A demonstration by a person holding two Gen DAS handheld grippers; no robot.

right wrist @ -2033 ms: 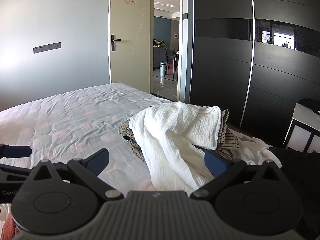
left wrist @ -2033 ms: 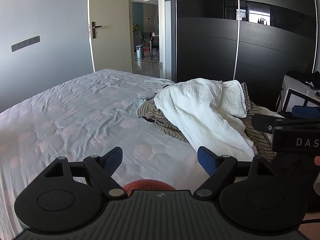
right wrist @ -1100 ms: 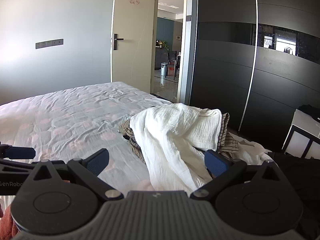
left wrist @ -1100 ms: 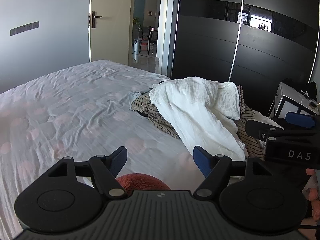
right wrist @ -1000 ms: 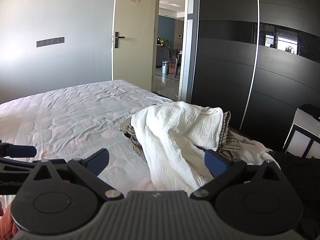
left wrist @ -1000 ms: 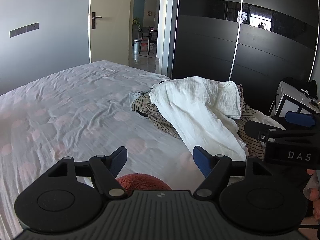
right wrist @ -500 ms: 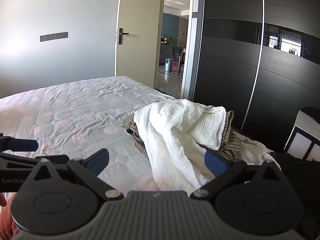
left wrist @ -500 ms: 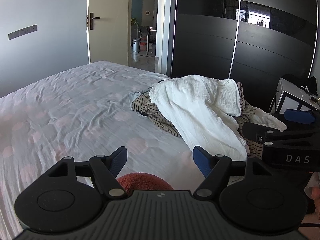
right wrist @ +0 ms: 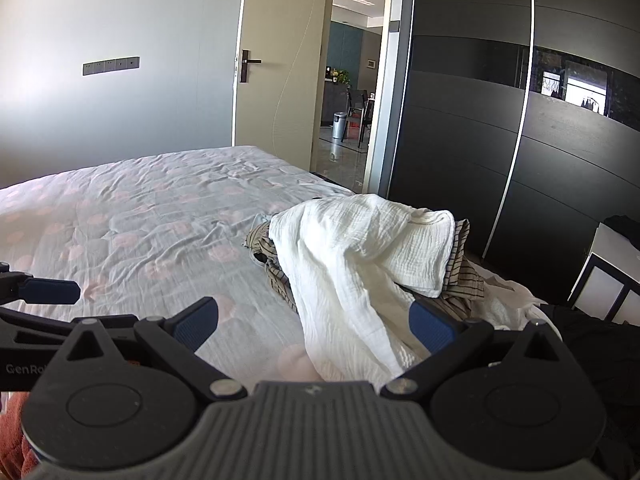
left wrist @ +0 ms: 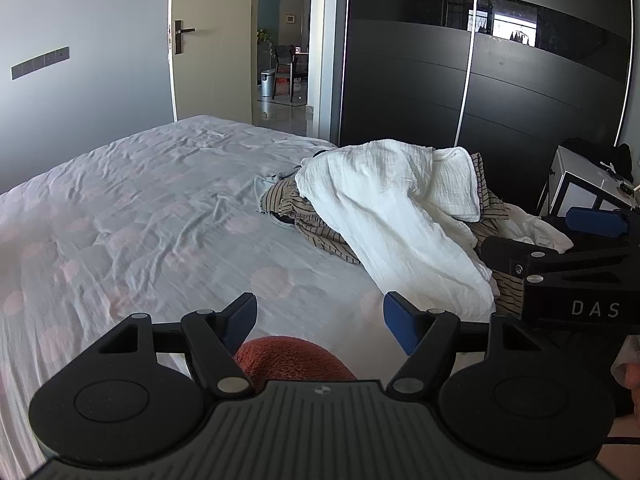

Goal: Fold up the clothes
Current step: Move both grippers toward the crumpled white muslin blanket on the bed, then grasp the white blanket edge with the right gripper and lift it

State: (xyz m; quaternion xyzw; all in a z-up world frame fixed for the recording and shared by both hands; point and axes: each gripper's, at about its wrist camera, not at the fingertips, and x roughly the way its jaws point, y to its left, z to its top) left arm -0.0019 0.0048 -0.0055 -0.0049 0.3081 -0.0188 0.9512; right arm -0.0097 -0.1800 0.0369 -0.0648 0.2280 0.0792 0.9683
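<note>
Ahead of both sets of jaws, the wrinkled dotted bed (left wrist: pixel 152 208) carries the heap: a crinkled white garment (right wrist: pixel 352 264) draped over striped cloth (left wrist: pixel 308 224). The left gripper (left wrist: pixel 320 318) and right gripper (right wrist: pixel 314 322) gape empty; best pinch one white edge and lift it clear.
</note>
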